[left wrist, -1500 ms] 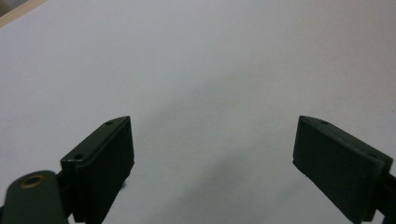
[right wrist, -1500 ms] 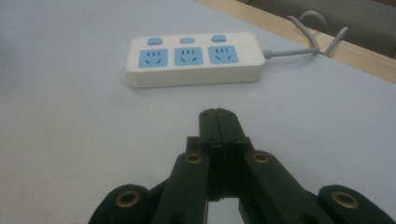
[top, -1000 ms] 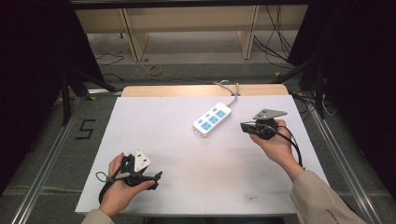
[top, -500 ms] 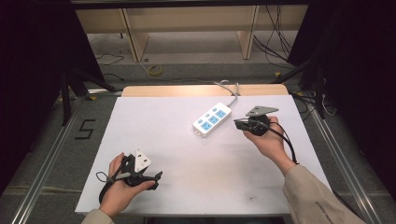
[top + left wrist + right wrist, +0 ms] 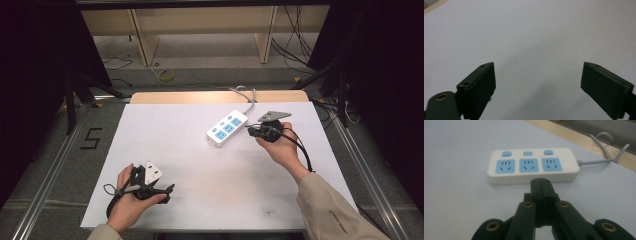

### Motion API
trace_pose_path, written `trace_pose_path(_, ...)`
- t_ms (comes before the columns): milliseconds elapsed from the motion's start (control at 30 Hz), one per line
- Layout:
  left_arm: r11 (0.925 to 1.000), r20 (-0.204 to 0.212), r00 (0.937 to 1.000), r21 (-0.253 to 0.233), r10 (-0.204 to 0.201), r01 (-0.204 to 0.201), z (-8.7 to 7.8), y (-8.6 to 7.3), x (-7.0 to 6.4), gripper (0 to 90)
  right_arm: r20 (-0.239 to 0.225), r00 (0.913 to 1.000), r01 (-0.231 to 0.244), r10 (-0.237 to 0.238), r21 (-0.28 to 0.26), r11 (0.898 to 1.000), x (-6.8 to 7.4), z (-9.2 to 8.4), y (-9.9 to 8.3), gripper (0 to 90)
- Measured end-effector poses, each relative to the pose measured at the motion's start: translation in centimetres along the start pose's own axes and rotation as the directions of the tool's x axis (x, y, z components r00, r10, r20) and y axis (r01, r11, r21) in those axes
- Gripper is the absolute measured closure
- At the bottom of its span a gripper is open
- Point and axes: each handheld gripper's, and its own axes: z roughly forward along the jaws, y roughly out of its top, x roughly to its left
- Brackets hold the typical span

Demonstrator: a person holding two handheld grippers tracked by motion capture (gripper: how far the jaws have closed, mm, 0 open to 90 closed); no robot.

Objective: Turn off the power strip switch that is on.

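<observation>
The right gripper, jaws clenched on nothing, has slid in toward the white power strip mid-table, lining up a switch press, while the left gripper rests released.

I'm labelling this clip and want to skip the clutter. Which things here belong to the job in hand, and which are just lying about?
In the job:
- power strip, white with blue sockets and switches
- right gripper, jaws shut, tips close to the strip's near side
- its grey cable

Just about:
- left gripper, open over bare table
- yellow cable on the floor
</observation>
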Motion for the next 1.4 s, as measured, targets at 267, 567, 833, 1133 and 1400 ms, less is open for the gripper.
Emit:
trace_pose_path(267, 1.0, 0.001, 1.0, -0.002, 0.003, -0.003, 0.0, 0.0, 0.0, 12.2, 0.001, 1.0, -0.002, 0.002, 0.006, 1.0, 0.0, 1.3, 0.7, 90.0)
trace_pose_path(567, 1.0, 0.002, 1.0, -0.003, 0.008, -0.008, 0.0, 0.1, -0.1, 12.1, 0.006, 1.0, -0.002, 0.002, 0.02, 1.0, 0.0, 2.5, 1.3, 90.0)
trace_pose_path(833, 1.0, 0.002, 1.0, -0.006, 0.006, -0.006, 0.0, 0.1, -0.1, 12.1, 0.009, 0.9999, -0.007, 0.006, 0.029, 1.0, 0.0, 3.4, 1.6, 90.0)
trace_pose_path(1133, 0.9999, 0.003, 1.0, -0.007, 0.008, -0.008, 0.0, 0.1, -0.1, 12.1, 0.006, 1.0, -0.001, 0.001, 0.032, 0.999, 0.2, 4.6, 2.2, 90.0)
trace_pose_path(1400, 0.9999, 0.005, 1.0, -0.007, 0.008, -0.008, 0.0, 0.1, -0.1, 12.1, 0.005, 1.0, 0.002, -0.002, 0.041, 0.999, 0.3, 5.6, 2.7, 90.0)
